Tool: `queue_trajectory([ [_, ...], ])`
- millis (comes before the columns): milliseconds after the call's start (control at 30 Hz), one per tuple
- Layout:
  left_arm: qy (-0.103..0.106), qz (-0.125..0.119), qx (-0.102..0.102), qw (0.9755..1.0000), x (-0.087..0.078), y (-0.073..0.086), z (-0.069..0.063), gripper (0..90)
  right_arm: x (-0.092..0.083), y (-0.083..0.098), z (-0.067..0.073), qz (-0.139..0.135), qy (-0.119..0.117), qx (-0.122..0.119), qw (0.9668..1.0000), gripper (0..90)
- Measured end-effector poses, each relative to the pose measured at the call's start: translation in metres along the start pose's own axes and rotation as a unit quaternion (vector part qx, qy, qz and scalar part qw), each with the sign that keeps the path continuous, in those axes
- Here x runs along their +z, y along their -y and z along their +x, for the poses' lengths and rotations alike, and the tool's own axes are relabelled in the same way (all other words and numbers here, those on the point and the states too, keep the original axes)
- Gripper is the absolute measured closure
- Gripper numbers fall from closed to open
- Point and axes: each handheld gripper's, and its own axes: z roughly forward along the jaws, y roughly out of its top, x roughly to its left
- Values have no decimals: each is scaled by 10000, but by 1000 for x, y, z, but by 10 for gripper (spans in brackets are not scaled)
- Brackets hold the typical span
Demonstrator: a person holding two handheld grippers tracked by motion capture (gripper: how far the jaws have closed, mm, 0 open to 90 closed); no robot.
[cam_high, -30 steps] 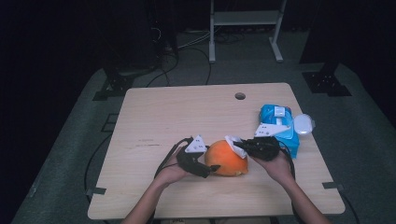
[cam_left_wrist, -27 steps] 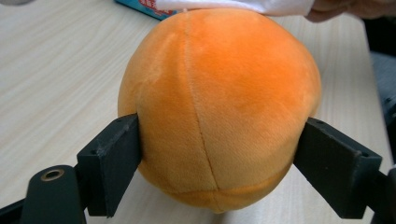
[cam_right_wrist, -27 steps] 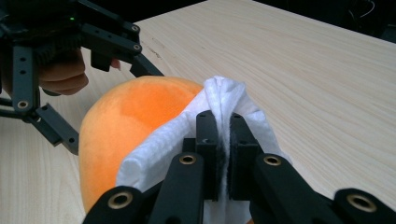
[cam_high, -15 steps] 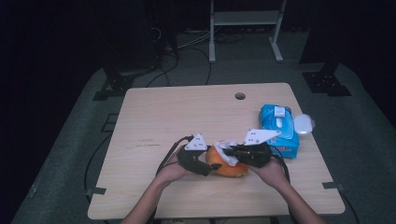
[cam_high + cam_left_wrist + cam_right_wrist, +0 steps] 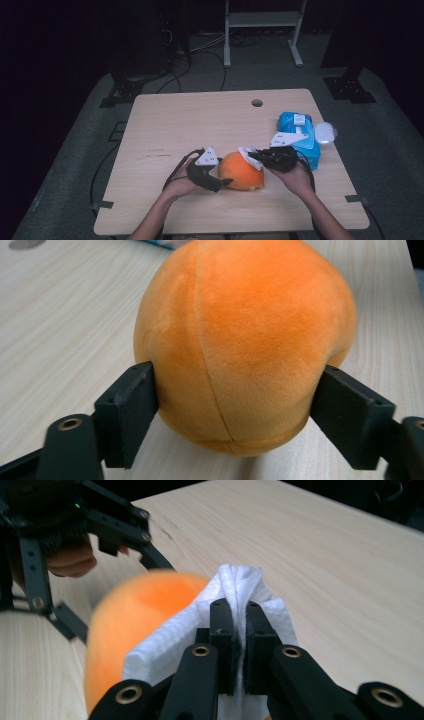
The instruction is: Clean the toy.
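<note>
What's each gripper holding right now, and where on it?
Left gripper clamps the orange plush ball across its lower sides. Right gripper pinches a folded white wipe by its bunched middle, against the ball.

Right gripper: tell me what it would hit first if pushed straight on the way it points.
Probably the orange plush ball: the right gripper, shut on a white wipe, already has the wipe against it.

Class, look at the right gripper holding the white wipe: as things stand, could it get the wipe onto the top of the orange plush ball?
Probably yes. The right gripper is shut on the wipe right at the ball, whose top is uncovered. The left gripper clasps the ball's lower sides, leaving the way free.
</note>
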Motion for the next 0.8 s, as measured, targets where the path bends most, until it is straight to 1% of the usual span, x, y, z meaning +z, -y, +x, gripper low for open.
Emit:
queue_trajectory([
  [33, 118, -45, -150, 9998, 0, 2, 2, 186, 0, 3, 0, -9, -18, 38, 10000, 845],
  [67, 262, -56, -310, 9992, 0, 3, 4, 161, 0, 6, 1, -32, -19, 59, 10000, 845],
  [100, 353, -80, -430, 9984, 0, 3, 6, 142, 0, 7, 2, -46, -13, 61, 10000, 845],
  [133, 419, -142, -507, 9977, 0, 4, 7, 132, 0, 7, 2, -49, -12, 71, 10000, 845],
  [200, 561, -359, -693, 9954, -3, 4, 9, 121, -1, 8, 3, -60, -7, 60, 10000, 845],
  [233, 592, -467, -777, 9941, -5, 3, 10, 122, -1, 8, 3, -58, -24, 63, 10000, 844],
  [267, 607, -548, -811, 9933, -6, 2, 11, 124, 0, 8, 3, -66, -41, 36, 10000, 844],
  [300, 555, -557, -799, 9937, -7, 1, 12, 129, 0, 9, 4, -53, -50, 26, 10000, 844],
  [333, 501, -495, -771, 9945, -6, 0, 12, 137, 0, 9, 5, -41, -65, 12, 10000, 844],
  [367, 514, -422, -716, 9952, -4, -1, 11, 145, 1, 8, 6, -26, -63, 3, 10000, 844],
  [400, 519, -406, -651, 9957, -3, -1, 9, 178, 1, 8, 6, -15, -64, -12, 10000, 844],
  [567, 387, -317, -528, 9974, -3, -6, 3, 226, 0, 5, 7, -1, -70, -12, 10000, 844],
  [633, 363, -279, -413, 9981, -3, -8, 1, 235, 0, 1, 11, -13, -85, -69, 9999, 844],
  [700, 332, -243, -226, 9989, -2, -10, -2, 254, 2, -4, 19, -23, -120, -174, 9998, 844],
  [800, 283, -132, 56, 9995, -1, -13, -6, 265, 10, -14, 30, -36, -265, -337, 9991, 844],
])
